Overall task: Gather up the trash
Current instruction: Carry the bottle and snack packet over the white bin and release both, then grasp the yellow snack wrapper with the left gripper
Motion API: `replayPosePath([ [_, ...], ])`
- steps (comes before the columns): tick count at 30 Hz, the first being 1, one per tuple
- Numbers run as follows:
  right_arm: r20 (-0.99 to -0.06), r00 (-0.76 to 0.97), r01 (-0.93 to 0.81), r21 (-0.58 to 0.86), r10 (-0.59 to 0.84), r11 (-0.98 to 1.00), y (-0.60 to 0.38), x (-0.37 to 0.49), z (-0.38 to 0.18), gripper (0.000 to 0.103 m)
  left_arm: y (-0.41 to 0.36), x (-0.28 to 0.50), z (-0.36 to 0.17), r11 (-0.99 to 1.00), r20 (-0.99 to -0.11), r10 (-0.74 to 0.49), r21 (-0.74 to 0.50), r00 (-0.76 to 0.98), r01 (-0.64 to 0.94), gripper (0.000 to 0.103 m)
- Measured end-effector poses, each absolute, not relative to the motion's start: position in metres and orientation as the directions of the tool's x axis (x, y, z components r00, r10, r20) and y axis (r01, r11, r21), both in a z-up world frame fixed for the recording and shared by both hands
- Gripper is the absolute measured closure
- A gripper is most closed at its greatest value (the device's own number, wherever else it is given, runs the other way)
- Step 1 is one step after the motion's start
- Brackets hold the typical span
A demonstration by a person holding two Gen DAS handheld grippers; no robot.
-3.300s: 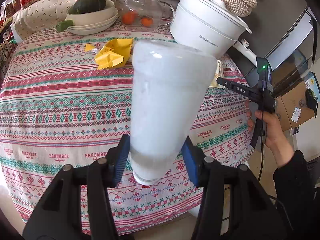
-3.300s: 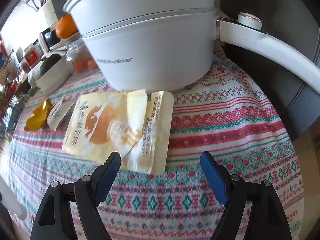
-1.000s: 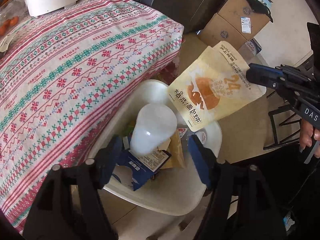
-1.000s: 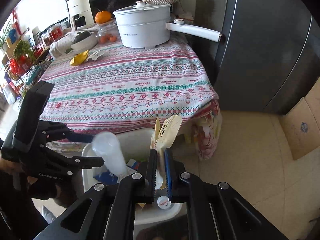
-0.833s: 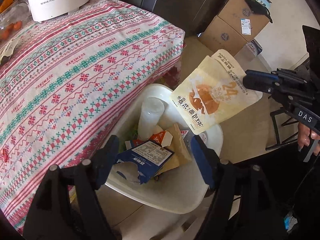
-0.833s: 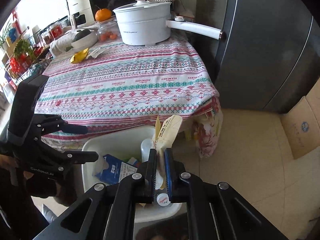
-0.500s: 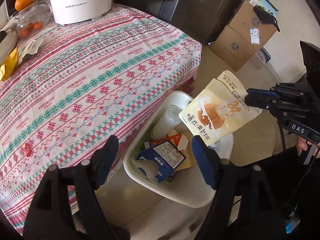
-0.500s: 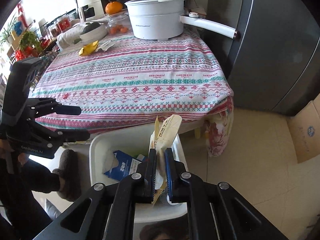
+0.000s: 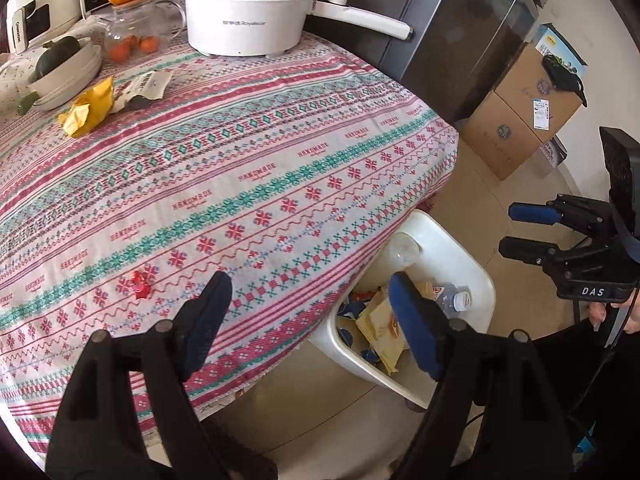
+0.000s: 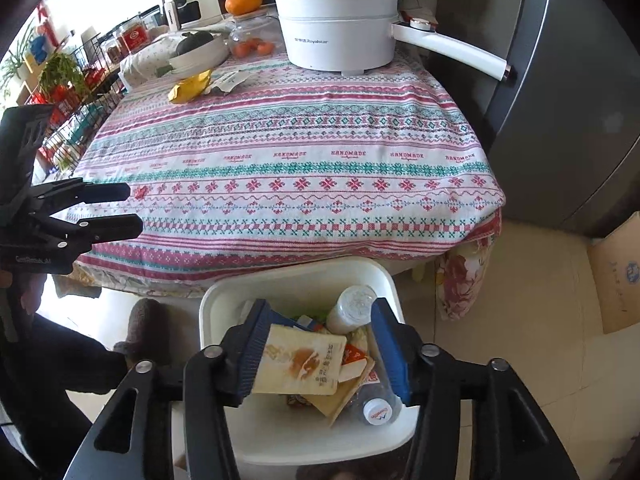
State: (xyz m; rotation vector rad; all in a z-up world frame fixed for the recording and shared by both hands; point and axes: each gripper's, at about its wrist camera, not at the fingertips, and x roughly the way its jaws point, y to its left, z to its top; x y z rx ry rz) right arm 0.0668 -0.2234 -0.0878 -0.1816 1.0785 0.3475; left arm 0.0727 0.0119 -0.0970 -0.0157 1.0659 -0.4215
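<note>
My right gripper (image 10: pixel 318 312) hangs over the white trash bin (image 10: pixel 292 276), and its jaws are opening. The yellow snack pouch (image 10: pixel 304 364) lies loose between them on the trash, with no pad pressing on it. A frosted bottle (image 10: pixel 352 308) and a capped water bottle (image 10: pixel 376 406) also lie in the bin. My left gripper (image 9: pixel 304 284) is over the table's near edge, empty, its jaws opening wider. On the far side of the table lie a yellow wrapper (image 9: pixel 90 108) and a white wrapper (image 9: pixel 146 86). A small red scrap (image 9: pixel 138 284) sits near the left gripper.
A white pot (image 9: pixel 248 8) with a long handle, stacked bowls (image 9: pixel 60 68) and a glass jar (image 9: pixel 136 32) stand at the table's back. A dark fridge (image 9: pixel 460 40) and cardboard boxes (image 9: pixel 520 112) are to the right. A slipper (image 10: pixel 140 320) lies beside the bin.
The right jaws have parted and the yellow pouch has dropped from them into the bin. The left gripper has drawn away from the bin to over the table edge.
</note>
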Motion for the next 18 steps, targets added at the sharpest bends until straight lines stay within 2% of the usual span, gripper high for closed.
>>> replayPosePath([
  [8,-0.886,0.420,-0.380,0.026,0.197,0.925,-0.196,0.079,-0.084,0.043,0.055,0.080,-0.089,0.948,-0.835,-0.300,-0.207,0.461,0.243,0.021],
  [12,-0.883,0.427,-0.385,0.017,0.195,0.923,-0.179,0.086,-0.081,0.032,0.082,0.087,-0.085,0.958,-0.826,-0.283,-0.223,0.487,0.179,0.021],
  [18,-0.870,0.440,-0.396,0.034,0.222,0.918,-0.155,0.101,-0.074,0.030,0.128,0.116,-0.091,0.982,-0.835,-0.182,-0.185,0.520,0.046,0.021],
])
